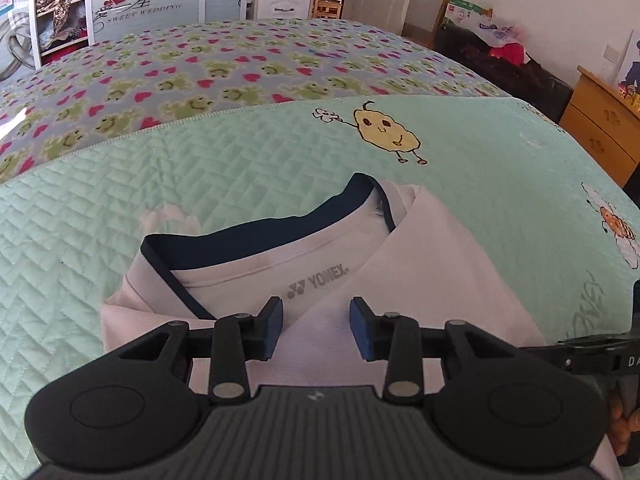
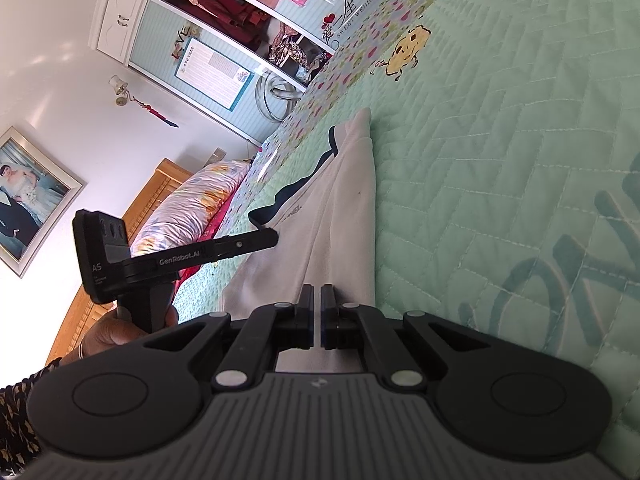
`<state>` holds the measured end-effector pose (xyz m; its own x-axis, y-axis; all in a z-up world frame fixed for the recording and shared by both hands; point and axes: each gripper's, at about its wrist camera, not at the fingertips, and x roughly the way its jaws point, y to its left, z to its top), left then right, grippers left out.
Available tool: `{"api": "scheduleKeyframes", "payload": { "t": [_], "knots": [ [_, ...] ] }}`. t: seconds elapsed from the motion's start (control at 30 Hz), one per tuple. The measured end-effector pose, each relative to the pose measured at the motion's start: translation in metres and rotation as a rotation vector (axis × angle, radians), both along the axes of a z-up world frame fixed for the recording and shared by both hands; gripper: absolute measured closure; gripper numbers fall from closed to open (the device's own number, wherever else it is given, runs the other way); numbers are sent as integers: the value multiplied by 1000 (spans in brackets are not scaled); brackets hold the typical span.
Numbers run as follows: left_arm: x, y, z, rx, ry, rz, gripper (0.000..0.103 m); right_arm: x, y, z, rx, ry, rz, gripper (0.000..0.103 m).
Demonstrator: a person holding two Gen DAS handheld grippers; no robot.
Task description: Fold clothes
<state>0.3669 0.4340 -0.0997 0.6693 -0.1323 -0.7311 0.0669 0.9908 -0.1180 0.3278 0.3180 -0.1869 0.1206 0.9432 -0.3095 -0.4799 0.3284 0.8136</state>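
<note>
the white yonex shirt (image 1: pixel 420 264) lies on the mint quilted bedspread (image 1: pixel 200 184), near the camera end of the bed, well short of the frog-and-heart blanket (image 1: pixel 200 68) that covers the far part. its right side has already been laid over the middle, so a diagonal edge crosses just beside the printed logo; that looks like a first lengthwise fold, with the left side not yet brought in. the navy collar (image 1: pixel 256 228) stands open toward the far side and shows the inside of the neck, pale and smooth with few creases.

the left gripper (image 1: pixel 316 328) hangs above the folded panel just near of the logo, its blue pads spread apart with nothing between them; it seems poised to take cloth rather than holding any. the right gripper (image 2: pixel 318 312) sits low at the shirt's near right edge (image 2: pixel 340 208), jaws pressed together. whether a thin layer of fabric is pinched between them i cannot tell, though the placement suggests it is pinning or holding that edge steady.

beyond the bed stand a wardrobe (image 1: pixel 132 0) and a wooden cabinet (image 1: pixel 600 128).
</note>
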Motion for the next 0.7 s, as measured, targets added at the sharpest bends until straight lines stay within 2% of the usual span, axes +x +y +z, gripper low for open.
{"api": "scheduleKeyframes", "payload": {
  "t": [0.03, 0.07, 0.1, 0.13, 0.2, 0.3, 0.43, 0.5, 0.63, 0.7],
  "knots": [
    [2, -1, 0, 1, 0, -10, 63, 0, 0, 0, 0, 0, 0, 102],
    [2, -1, 1, -3, -5, -15, 68, 0, 0, 0, 0, 0, 0, 102],
    [1, -2, 3, -8, -12, -20, 88, 0, 0, 0, 0, 0, 0, 102],
    [0, -2, 4, -12, -18, -25, 96, 0, 0, 0, 1, 0, 0, 102],
    [-6, -5, 7, -13, -30, -51, 101, 0, 0, 0, 1, 0, 0, 102],
    [-17, -9, 9, -10, -28, -68, 102, -1, 1, 0, 2, 1, 0, 102],
    [-33, -2, 18, -33, -74, -21, 102, 0, 2, 0, 5, 2, 1, 101],
    [-33, -2, 14, 13, -54, -3, 102, 1, 3, 0, 8, 4, 2, 101],
    [-30, 0, 0, 50, -6, 7, 102, 2, 3, 0, 13, 14, 7, 99],
    [-30, 0, 0, 37, -16, 21, 102, 3, 3, 3, 9, 22, 11, 98]
  ]
}}
